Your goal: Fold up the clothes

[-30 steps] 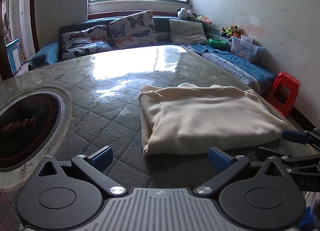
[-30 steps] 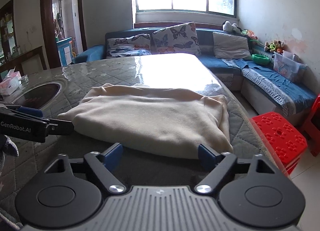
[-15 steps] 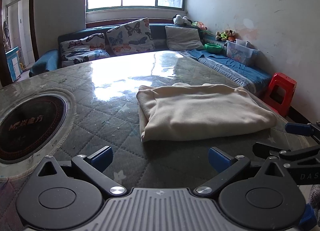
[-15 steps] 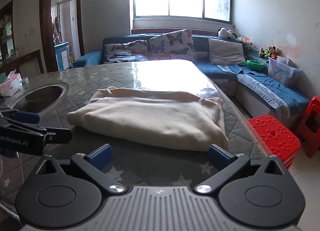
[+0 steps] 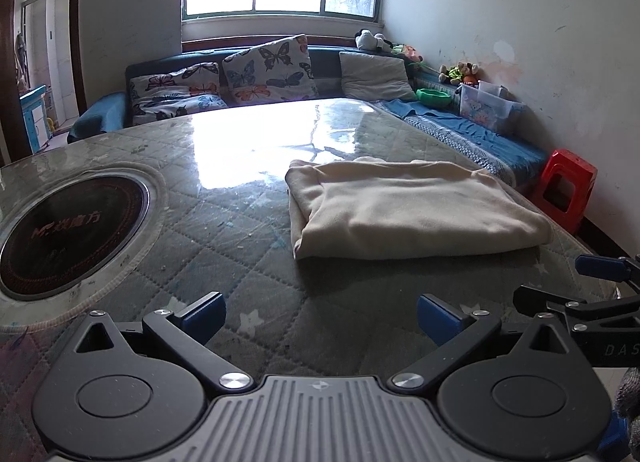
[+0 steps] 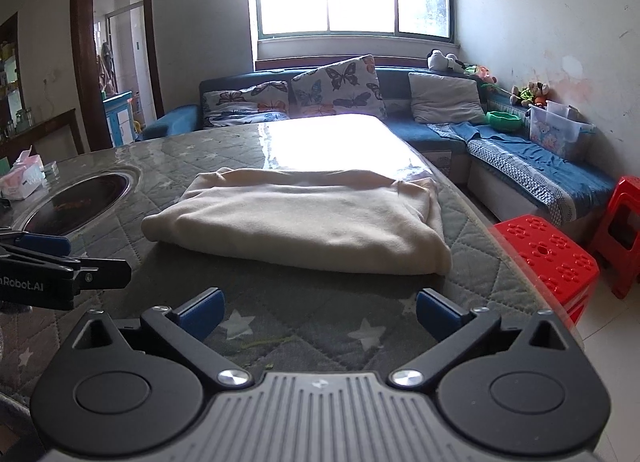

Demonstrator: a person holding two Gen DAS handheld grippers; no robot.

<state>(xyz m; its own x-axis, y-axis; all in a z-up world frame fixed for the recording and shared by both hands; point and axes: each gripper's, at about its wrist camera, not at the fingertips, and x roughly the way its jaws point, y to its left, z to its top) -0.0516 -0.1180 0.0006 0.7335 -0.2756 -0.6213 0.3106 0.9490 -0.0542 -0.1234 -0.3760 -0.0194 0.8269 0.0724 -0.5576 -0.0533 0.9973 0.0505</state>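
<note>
The cream garment point(image 5: 416, 209) lies folded into a flat, thick rectangle on the counter point(image 5: 224, 229), well ahead of both sets of fingers and touching neither. It sits near the counter's right-hand edge as the person faces it. Its long axis runs across the line the fingers point along, side to side. The rounded fold faces the fingers; the layered open edges show at the left end and, in the right wrist view, at the far right corner point(image 6: 420, 189).

The left gripper point(image 5: 320, 314) has its fingers spread wide with nothing between them, only bare quilted cover below. The right gripper point(image 6: 318, 312) is likewise spread to its full width and empty. Each gripper appears at the edge of the other's view, just beside it.

Judgement: the fold looks finished or close to it. Risks from here:
- The garment's right end lies close to the counter edge; a push from the left could slide it over, towards the red stool point(image 6: 548, 258).
- The glossy cover gives little grip, so a one-sided pinch may drag the whole stack instead of lifting one layer.
- The left-end layers are loose and uneven; catching only the top one would open the fold.

A hob plate point(image 5: 68, 229) is set into the counter, well left of the left fingers.
</note>
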